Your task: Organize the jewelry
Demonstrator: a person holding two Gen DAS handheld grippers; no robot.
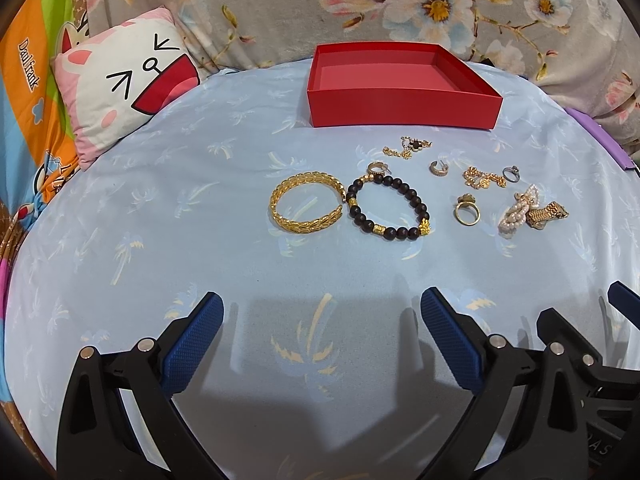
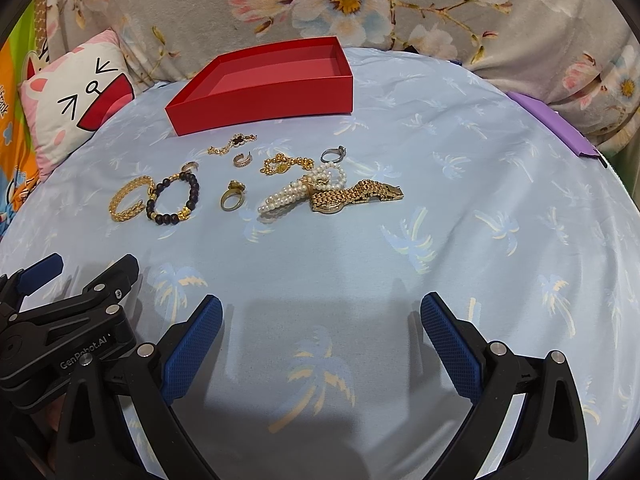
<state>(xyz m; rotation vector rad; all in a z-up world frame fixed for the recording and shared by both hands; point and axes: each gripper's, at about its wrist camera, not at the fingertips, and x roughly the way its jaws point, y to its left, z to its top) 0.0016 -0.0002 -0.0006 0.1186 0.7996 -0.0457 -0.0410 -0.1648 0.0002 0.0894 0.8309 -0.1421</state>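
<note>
A gold bangle [image 1: 306,208], bead bracelet [image 1: 387,207], rings, chains, pearls [image 2: 301,190] and gold watch [image 2: 354,196] lie on a blue bedsheet [image 1: 160,200] before an empty red box [image 1: 402,86]. Nearer the camera, the left hand-held gripper [image 1: 322,332] and right hand-held gripper [image 2: 322,332] hover side by side, both wide open, holding nothing.

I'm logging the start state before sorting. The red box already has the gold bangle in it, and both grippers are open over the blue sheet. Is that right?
Not quite. The red box is empty; the gold bangle lies on the blue sheet beside the black bead bracelet, as the left wrist view shows. The left gripper and right gripper do have open jaws.
</note>
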